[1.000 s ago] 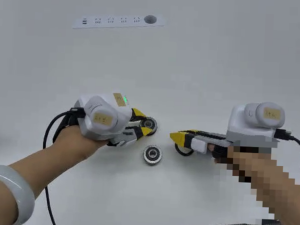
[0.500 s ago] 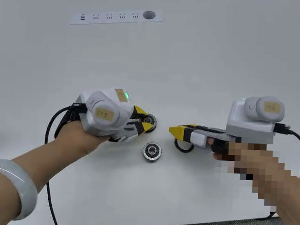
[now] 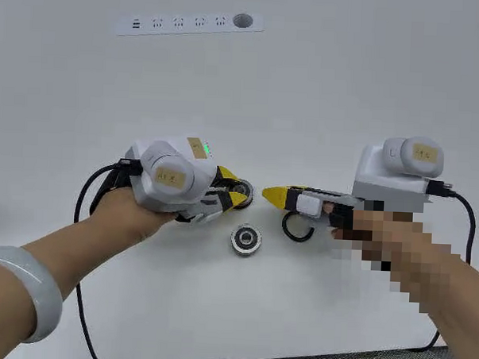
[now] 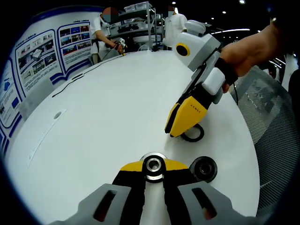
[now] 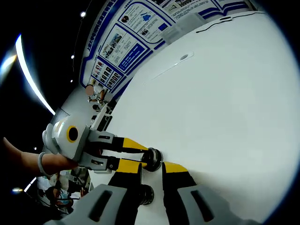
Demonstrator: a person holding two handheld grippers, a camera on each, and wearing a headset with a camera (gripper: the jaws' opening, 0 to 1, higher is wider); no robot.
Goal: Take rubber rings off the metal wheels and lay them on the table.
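My left claw (image 3: pixel 235 197) is shut on a metal wheel (image 4: pixel 153 165) that looks bare to me. I should set it down softly and grab the second wheel (image 3: pixel 246 239), black with rubber. One rubber ring (image 4: pixel 193 139) lies on the table (image 3: pixel 346 113) under my right claw (image 3: pixel 272 196), open a crack and empty.

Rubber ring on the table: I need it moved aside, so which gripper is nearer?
Right. The right gripper hangs just above the rubber ring, fingers pointing past it; the left gripper is farther off, shut on a metal wheel.
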